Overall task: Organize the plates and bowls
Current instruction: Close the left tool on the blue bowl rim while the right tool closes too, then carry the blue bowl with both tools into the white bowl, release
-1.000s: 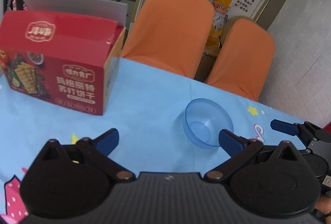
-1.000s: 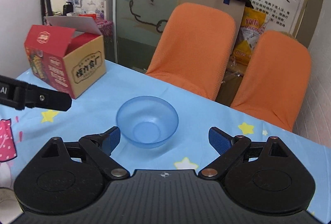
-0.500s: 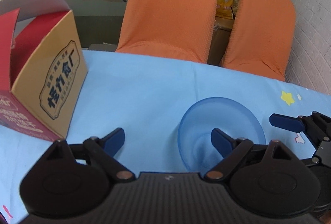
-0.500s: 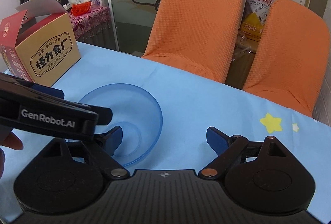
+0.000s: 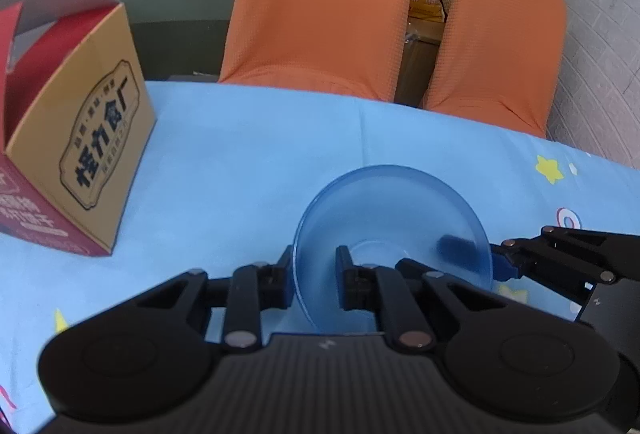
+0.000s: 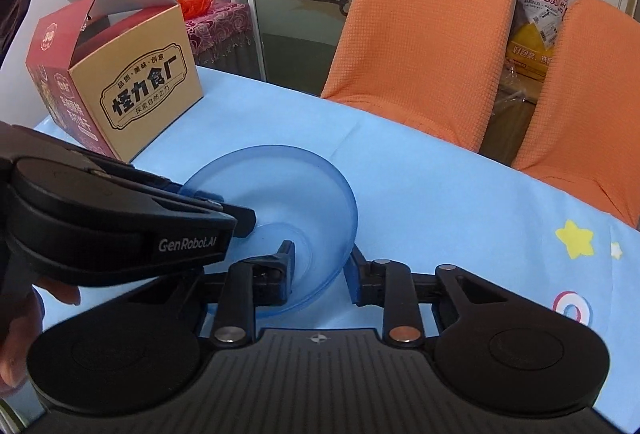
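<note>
The blue bowl (image 5: 394,234) sat on the tabletop (image 5: 248,153). The left gripper (image 5: 314,284) and right gripper (image 6: 320,270) had just closed, each pinching opposite rim walls. Lifting should be level and simultaneous, lest thin plastic twist.

Bowl (image 5: 394,218) btwn the fingers: translucent blue plastic, smooth, glossy. Left gripper (image 5: 312,284) & right gripper (image 6: 320,274): matt black plastic w/ ribbed housing, blue pads, small shiny metal pivot pins. Tablecloth (image 5: 248,153) under the fingers: matt light-blue cloth w/ printed stars, creased. Box (image 5: 80,137) left of the fingers: printed cardboard, slight sheen. Chairs (image 5: 320,5) beyond the fingertips: orange waffle-textured fabric covers, matt
</note>
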`<action>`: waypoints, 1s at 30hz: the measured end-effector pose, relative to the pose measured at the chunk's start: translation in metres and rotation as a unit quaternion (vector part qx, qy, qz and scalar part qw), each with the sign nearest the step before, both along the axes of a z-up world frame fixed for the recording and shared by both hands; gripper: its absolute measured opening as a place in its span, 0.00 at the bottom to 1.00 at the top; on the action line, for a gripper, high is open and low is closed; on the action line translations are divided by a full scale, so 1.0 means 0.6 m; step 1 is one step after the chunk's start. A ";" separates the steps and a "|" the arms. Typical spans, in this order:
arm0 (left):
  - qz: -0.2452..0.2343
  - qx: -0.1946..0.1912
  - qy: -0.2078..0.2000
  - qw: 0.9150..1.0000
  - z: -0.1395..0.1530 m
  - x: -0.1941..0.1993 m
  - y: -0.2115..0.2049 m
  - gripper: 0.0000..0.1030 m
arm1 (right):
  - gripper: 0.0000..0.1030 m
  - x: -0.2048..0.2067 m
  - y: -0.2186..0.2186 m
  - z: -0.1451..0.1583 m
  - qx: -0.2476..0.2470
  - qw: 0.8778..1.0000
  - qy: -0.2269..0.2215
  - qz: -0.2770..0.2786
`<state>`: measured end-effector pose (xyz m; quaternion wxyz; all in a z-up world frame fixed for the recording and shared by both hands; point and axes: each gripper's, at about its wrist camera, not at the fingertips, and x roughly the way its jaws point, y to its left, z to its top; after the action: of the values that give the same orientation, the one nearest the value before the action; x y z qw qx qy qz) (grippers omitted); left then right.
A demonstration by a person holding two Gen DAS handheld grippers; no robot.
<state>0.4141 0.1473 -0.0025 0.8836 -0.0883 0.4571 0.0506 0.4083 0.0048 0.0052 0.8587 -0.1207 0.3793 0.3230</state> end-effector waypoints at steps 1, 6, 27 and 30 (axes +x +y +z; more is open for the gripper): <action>-0.003 0.005 -0.008 1.000 0.007 -0.008 -0.007 0.09 | 0.47 -0.007 -0.001 0.005 0.001 1.000 -0.004 0.001; -0.003 -0.010 -0.028 1.000 0.052 -0.063 -0.021 0.09 | 0.47 -0.058 -0.021 0.042 0.009 1.000 -0.013 -0.001; -0.122 -0.043 -0.056 0.990 0.096 -0.407 -0.278 0.10 | 0.56 -0.411 -0.255 0.094 -0.017 0.994 -0.056 -0.088; -0.131 -0.035 -0.049 0.990 0.081 -0.438 -0.299 0.10 | 0.57 -0.438 -0.269 0.075 -0.011 0.995 -0.046 -0.093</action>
<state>0.1512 -0.0320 0.0459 0.9004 -0.0607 0.4223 -0.0854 0.1453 -0.1568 0.0505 0.9002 -0.1088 0.3527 0.2313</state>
